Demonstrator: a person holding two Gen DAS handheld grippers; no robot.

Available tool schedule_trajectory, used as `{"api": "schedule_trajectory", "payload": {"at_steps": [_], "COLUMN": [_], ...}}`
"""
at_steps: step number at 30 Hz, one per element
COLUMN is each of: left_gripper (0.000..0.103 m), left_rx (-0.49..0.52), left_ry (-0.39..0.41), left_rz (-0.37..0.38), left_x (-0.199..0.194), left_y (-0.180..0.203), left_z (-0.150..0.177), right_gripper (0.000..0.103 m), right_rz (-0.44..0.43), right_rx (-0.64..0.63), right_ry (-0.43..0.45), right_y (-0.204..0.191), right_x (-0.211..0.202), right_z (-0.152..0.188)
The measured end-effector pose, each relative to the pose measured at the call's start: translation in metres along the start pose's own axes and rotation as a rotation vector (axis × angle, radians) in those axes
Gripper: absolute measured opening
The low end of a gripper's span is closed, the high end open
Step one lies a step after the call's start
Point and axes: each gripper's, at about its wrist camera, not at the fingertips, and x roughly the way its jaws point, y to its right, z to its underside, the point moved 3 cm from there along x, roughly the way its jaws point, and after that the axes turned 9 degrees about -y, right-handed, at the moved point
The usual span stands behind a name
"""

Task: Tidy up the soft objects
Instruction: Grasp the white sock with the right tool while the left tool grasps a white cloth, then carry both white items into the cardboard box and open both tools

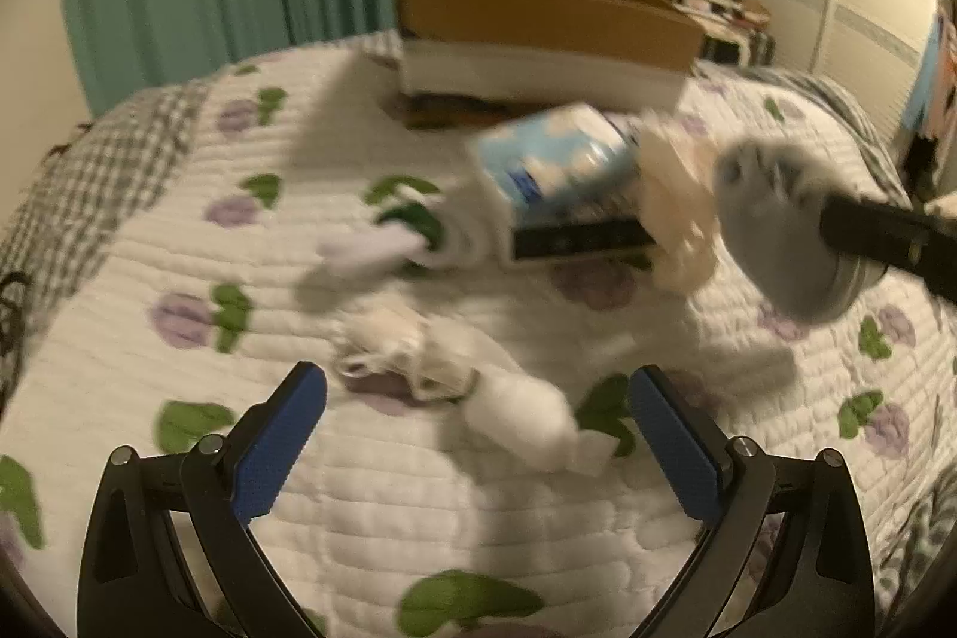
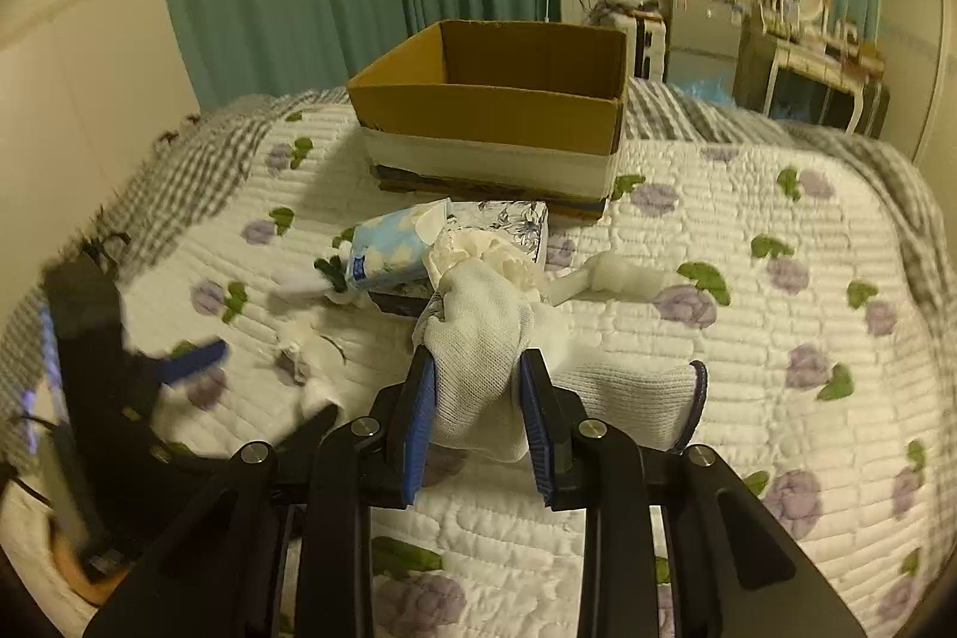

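The step in hand looks like carrying one soft item to the cardboard box [image 2: 487,100]. The right claw [image 2: 478,417] is pinching a white knit glove [image 2: 478,339] between its blue pads, the glove lifted over the quilted bed [image 2: 747,315] with its dark-edged cuff trailing toward 3 o'clock. The open box stands at 12 o'clock from that claw, beyond the pile. The next move, I judge, calls for a lift high enough to clear the box's near wall, then a release over its mouth.

The glove is limp and bunched, finger ends flopping forward, so it may snag on the rim.

The left claw [image 1: 478,435] is spread wide with nothing in it, low over a crumpled white cloth [image 1: 389,345]. A blue tissue pack [image 1: 550,159] lies at 12 o'clock from it, near the box.
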Motion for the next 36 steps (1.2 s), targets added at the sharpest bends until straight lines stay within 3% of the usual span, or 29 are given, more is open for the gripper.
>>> {"api": "schedule_trajectory", "payload": {"at_steps": [4, 6, 9, 10, 15, 19, 23, 32, 36], "left_gripper": [0.086, 0.058, 0.040, 0.038, 0.037, 0.037, 0.037, 0.037, 0.037], "left_rx": [0.051, 0.062, 0.071, 0.073, 0.090, 0.103, 0.100, 0.123, 0.127], "left_ry": [-0.047, -0.064, -0.104, -0.106, -0.076, 0.017, 0.092, 0.218, 0.285], "left_rz": [0.026, 0.021, 0.041, 0.041, 0.050, 0.044, 0.087, 0.098, 0.051], "left_x": [0.018, 0.026, 0.035, 0.036, 0.017, -0.024, -0.064, -0.122, -0.131], "left_y": [0.016, 0.019, 0.022, 0.022, 0.020, 0.021, 0.023, 0.032, 0.030], "left_z": [0.005, 0.006, 0.008, 0.009, 0.011, 0.010, 0.001, -0.063, -0.103], "right_gripper": [0.027, 0.027, 0.027, 0.027, 0.027, 0.027, 0.027, 0.027, 0.027], "right_rz": [0.001, 0.008, 0.021, 0.023, 0.026, 0.026, 0.023, 0.069, 0.082], "right_rx": [0.022, 0.018, 0.011, 0.012, 0.005, -0.004, -0.020, -0.129, -0.161], "right_ry": [0.003, -0.002, -0.009, -0.008, 0.011, 0.066, 0.137, 0.241, 0.275], "right_y": [0.008, 0.008, 0.008, 0.008, 0.006, 0.003, -0.002, -0.009, -0.006], "right_x": [0.000, 0.001, 0.003, 0.002, -0.015, -0.045, -0.081, -0.114, -0.115], "right_z": [-0.004, -0.002, 0.000, 0.001, 0.002, 0.001, -0.009, -0.071, -0.115]}}
